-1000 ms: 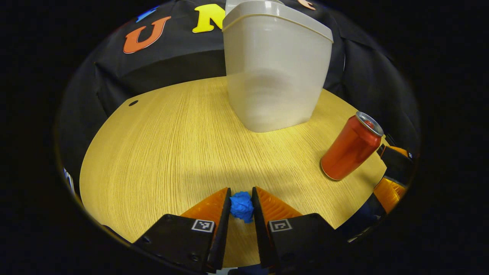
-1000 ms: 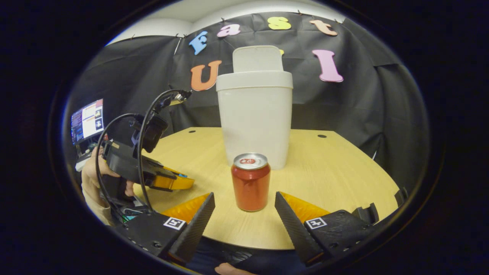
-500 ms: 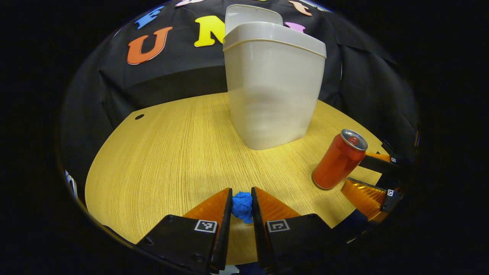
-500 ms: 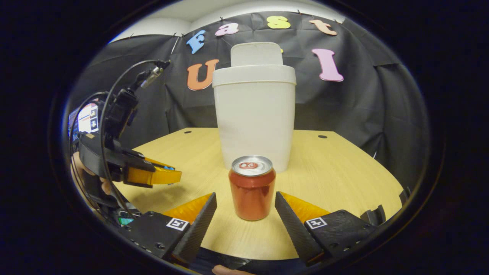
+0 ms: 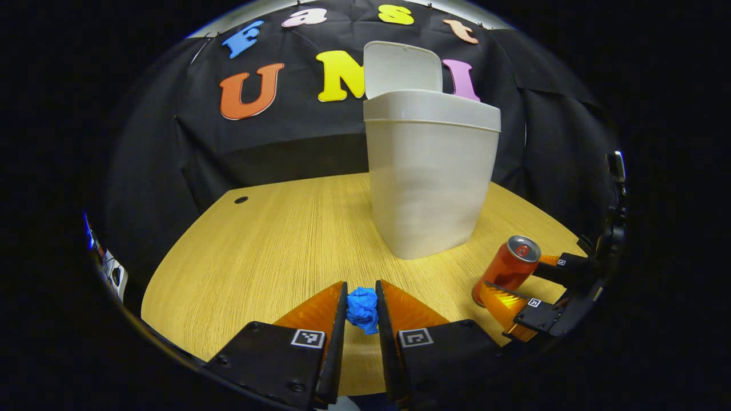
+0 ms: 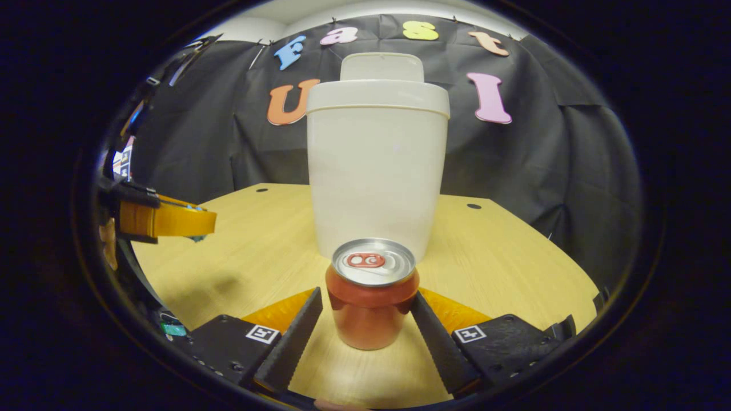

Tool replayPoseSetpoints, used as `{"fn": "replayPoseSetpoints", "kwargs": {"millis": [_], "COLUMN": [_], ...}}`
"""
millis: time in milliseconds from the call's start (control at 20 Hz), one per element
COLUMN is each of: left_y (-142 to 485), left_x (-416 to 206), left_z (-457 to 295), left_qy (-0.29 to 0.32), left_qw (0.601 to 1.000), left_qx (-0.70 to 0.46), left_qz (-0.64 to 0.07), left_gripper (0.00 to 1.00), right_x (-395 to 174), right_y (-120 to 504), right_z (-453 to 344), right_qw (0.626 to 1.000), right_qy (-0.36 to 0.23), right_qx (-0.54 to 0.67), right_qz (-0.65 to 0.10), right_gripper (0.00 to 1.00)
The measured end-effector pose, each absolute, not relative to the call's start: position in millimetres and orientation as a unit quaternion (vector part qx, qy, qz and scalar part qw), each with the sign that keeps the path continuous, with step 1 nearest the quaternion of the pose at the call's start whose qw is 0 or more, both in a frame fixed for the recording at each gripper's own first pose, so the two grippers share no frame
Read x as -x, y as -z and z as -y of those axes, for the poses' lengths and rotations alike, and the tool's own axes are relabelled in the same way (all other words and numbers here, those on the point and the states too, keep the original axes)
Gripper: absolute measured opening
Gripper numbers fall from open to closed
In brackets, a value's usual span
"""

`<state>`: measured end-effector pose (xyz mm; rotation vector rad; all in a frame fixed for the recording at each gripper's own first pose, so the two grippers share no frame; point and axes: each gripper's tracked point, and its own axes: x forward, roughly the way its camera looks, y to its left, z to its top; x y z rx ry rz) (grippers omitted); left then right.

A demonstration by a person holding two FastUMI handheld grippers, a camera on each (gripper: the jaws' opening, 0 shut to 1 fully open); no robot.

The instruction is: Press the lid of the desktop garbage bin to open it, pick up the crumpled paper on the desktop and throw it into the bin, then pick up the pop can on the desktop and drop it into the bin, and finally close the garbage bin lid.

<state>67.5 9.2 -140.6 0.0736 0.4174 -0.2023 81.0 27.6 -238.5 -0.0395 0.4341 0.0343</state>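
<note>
While the left gripper (image 5: 361, 297) stays clamped on the small crumpled ball of blue paper (image 5: 362, 309), both fingers pressing its sides, it has risen since a second ago: the left gripper view now takes in more of the booth wall, and the round light-wood table (image 5: 274, 240) sits lower. The paper is held above the table's near edge.

The right gripper (image 6: 367, 308) has closed in on the red aluminium pop can (image 6: 372, 297), which stood ahead of its fingers a second ago and now stands upright between them. Its jaws are still spread about the can; whether the fingers touch the can I cannot tell. In the left gripper view that gripper (image 5: 517, 279) straddles the can (image 5: 507, 268) near the table's right edge.

Behind the can stands the tall white plastic garbage bin (image 6: 377, 171), its flip lid (image 6: 381, 67) raised upright at the back. The bin's inside is hidden from both cameras. The left gripper (image 6: 163, 217) is cut off at the right gripper view's left edge. Bare tabletop lies left of the bin.
</note>
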Motion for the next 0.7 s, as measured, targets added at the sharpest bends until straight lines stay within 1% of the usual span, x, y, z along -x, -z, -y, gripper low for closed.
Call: {"fn": "replayPoseSetpoints", "kwargs": {"millis": [50, 100, 200, 300, 400, 450, 550, 700], "left_y": [130.7, 123.7, 113.1, 87.7, 63.7, 51.9, 39.3, 25.2], "left_x": [-64.8, -63.0, -60.8, -54.2, -47.4, -44.2, -37.6, -34.4], "left_z": [-6.5, -7.1, -21.2, -28.9, -22.7, -15.7, -10.5, -18.4], "left_qy": [0.100, 0.096, 0.073, 0.046, 0.041, 0.048, 0.058, 0.032], "left_qw": [0.975, 0.978, 0.983, 0.990, 0.994, 0.995, 0.996, 0.999], "left_qx": [-0.027, -0.024, -0.038, -0.065, -0.066, -0.063, -0.058, -0.033], "left_qz": [-0.194, -0.186, -0.164, -0.120, -0.083, -0.058, -0.030, -0.010], "left_gripper": [0.33, 0.33, 0.33, 0.33, 0.33, 0.33, 0.33, 0.33], "right_x": [-81.7, -79.7, -77.1, -73.7, -67.3, -64.3, -63.9, -60.7], "right_y": [237.2, 233.8, 220.2, 200.3, 170.9, 152.2, 126.0, 78.4], "right_z": [-27.9, -27.6, -27.2, -28.7, -29.8, -29.0, -24.7, -12.3], "right_qw": [0.976, 0.977, 0.979, 0.982, 0.986, 0.988, 0.991, 0.996], "right_qy": [-0.022, -0.022, -0.022, -0.027, -0.035, -0.039, -0.038, -0.035], "right_qx": [0.015, 0.012, 0.010, 0.012, 0.008, 0.003, -0.001, -0.004], "right_qz": [-0.216, -0.213, -0.200, -0.186, -0.162, -0.147, -0.129, -0.083], "right_gripper": [0.86, 0.82, 0.81, 0.80, 0.80, 0.80, 0.80, 0.80]}}
